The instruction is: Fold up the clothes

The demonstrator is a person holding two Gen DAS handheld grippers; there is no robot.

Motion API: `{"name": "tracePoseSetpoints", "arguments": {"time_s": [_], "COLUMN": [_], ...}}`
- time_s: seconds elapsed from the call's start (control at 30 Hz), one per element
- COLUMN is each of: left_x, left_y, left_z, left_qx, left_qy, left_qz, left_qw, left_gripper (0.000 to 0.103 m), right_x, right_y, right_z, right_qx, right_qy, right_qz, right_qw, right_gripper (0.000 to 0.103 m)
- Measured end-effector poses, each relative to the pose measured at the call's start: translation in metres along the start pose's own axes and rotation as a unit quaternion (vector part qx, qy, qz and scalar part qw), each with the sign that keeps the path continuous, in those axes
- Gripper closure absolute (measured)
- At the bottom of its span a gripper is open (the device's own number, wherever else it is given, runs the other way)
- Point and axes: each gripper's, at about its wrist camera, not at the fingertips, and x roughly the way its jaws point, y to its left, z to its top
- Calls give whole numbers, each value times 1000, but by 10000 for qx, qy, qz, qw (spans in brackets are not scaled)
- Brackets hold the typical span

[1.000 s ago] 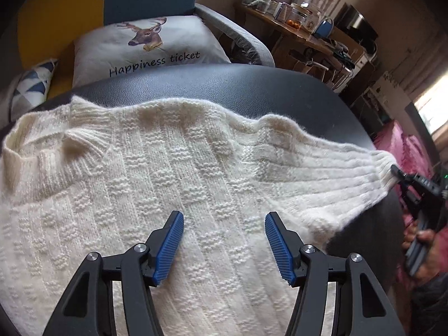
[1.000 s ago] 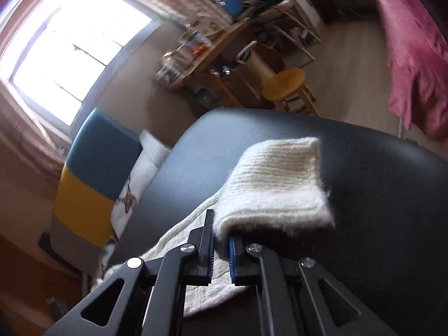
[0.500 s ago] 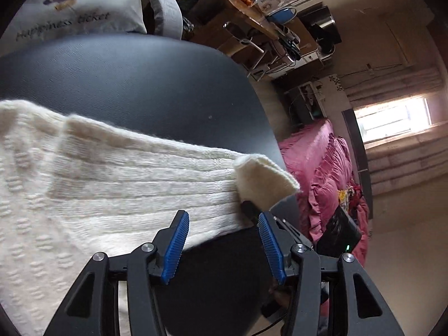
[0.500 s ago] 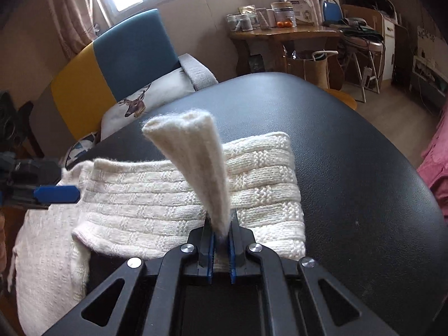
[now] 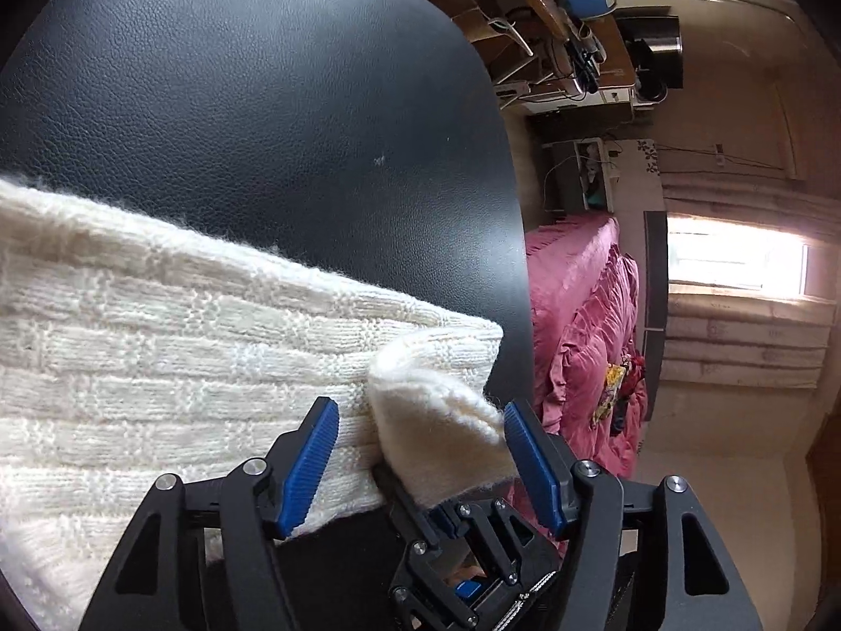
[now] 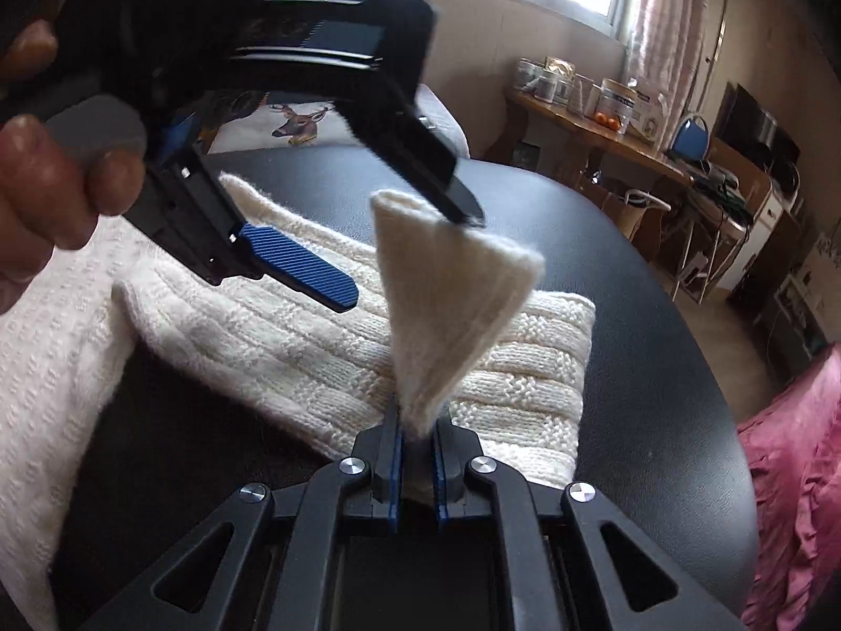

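around the cuff, left gripper arrived (open)

Fuzzy cream knit sweater on grained black leatherette table

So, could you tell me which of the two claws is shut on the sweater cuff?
The right claw: it pinches the cuff, while the left claw is open.

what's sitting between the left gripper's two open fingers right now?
The lifted sleeve end of the cream sweater, pinched by the right gripper. It stands between the left gripper's open blue pads in the left wrist view.
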Motion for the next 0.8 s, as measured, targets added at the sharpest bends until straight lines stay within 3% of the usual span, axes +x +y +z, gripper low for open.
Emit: {"name": "tracePoseSetpoints", "arguments": {"time_s": [0.13,0.27,0.33,0.47,0.5,0.57,0.63,0.7,0.8], "left_x": [-6,-14,-14,2,7,15,16,14,-7], "left_y": [8,8,7,15,15,10,2,-9,-24], "left_z": [-2,-6,-5,-9,-10,-13,-17,-21,-23], "left_qx": [-19,-58,-6,-155,-176,57,411,775,1004], "left_qy": [32,5,-23,100,129,132,21,-151,-546], "left_qz": [-75,-509,-434,-270,-225,5,316,629,750], "left_qw": [10000,9987,9991,9995,9995,9999,9987,9949,9906], "left_gripper": [32,30,26,28,33,56,91,94,95], "right_x": [2,4,5,5,4,4,3,0,-13], "right_y": [2,11,13,14,14,16,16,13,4], "right_z": [-1,-2,-3,-3,-3,-3,-3,-2,-2], "right_qx": [-162,-440,-503,-530,-535,-569,-552,-507,-218], "right_qy": [-20,-21,-30,-40,-43,-53,-65,-93,-161], "right_qz": [-94,-253,-289,-330,-340,-389,-416,-420,-359], "right_qw": [9998,9987,9983,9980,9980,9976,9976,9978,9990], "right_gripper": [94,93,93,93,93,92,90,81,81]}}
